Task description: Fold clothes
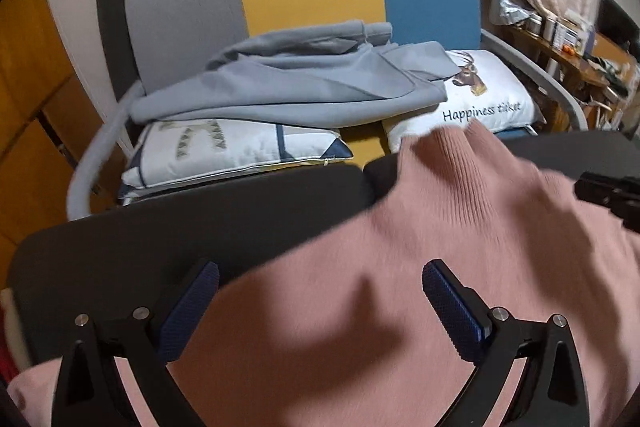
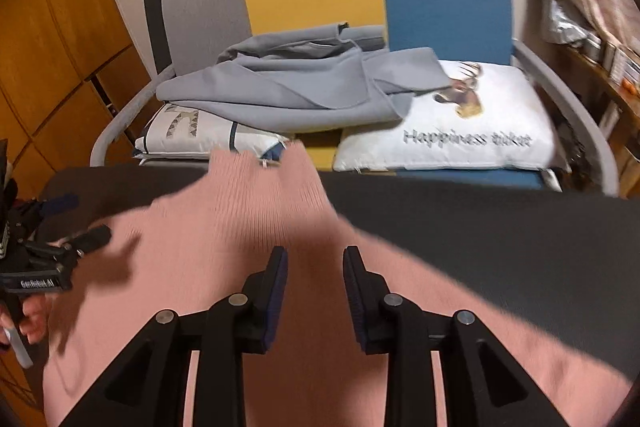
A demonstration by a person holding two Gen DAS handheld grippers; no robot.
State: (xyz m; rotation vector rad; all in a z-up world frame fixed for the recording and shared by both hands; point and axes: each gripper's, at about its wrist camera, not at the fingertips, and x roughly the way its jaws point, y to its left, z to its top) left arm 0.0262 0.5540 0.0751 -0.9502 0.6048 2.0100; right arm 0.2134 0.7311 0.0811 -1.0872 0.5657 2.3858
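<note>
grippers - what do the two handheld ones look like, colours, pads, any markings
Both are matte black plastic. The left gripper has angular, triangulated finger arms with round silver bolt heads and dark blue knurled pads. The right gripper has the same build, with blue-edged pads. Seen from the right wrist view, the left gripper's body carries small white lettering, too blurred to read. No cables or sleeves show.

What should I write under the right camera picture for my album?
Open right gripper over a pink sweater on a dark table.
</note>
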